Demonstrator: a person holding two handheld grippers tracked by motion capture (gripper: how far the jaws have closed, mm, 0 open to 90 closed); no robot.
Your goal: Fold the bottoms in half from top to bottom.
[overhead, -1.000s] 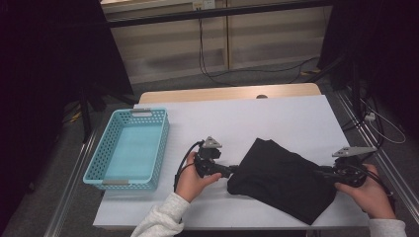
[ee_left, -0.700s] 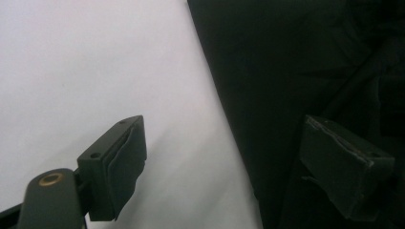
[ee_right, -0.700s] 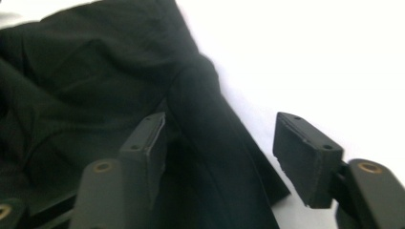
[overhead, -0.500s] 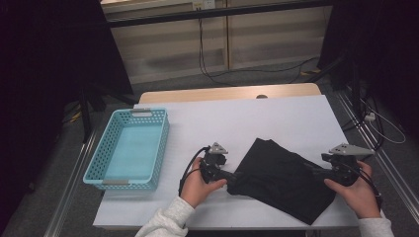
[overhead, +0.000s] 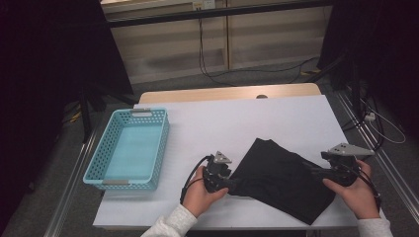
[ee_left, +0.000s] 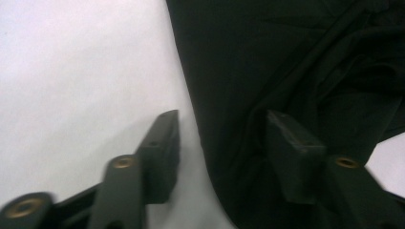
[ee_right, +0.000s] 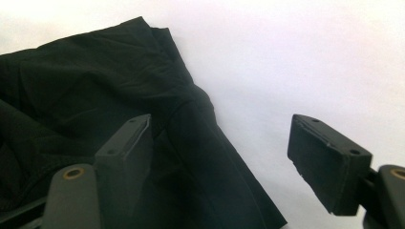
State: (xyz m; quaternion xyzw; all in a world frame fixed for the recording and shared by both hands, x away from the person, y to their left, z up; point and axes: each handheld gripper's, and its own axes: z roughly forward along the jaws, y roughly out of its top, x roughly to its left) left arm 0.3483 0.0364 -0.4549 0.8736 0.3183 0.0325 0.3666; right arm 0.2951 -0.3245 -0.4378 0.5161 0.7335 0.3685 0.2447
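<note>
Two tongs work one black cloth (overhead: 281, 180) on the white table (overhead: 237, 123). Left tongs (ee_left: 222, 143) spread wide, straddling its near edge; right tongs (ee_right: 219, 152) also released, one jaw over the opposite hem. Cloth looks light, limp, prob. slippery: best pinched at corners. No labels or writing readable.
</note>
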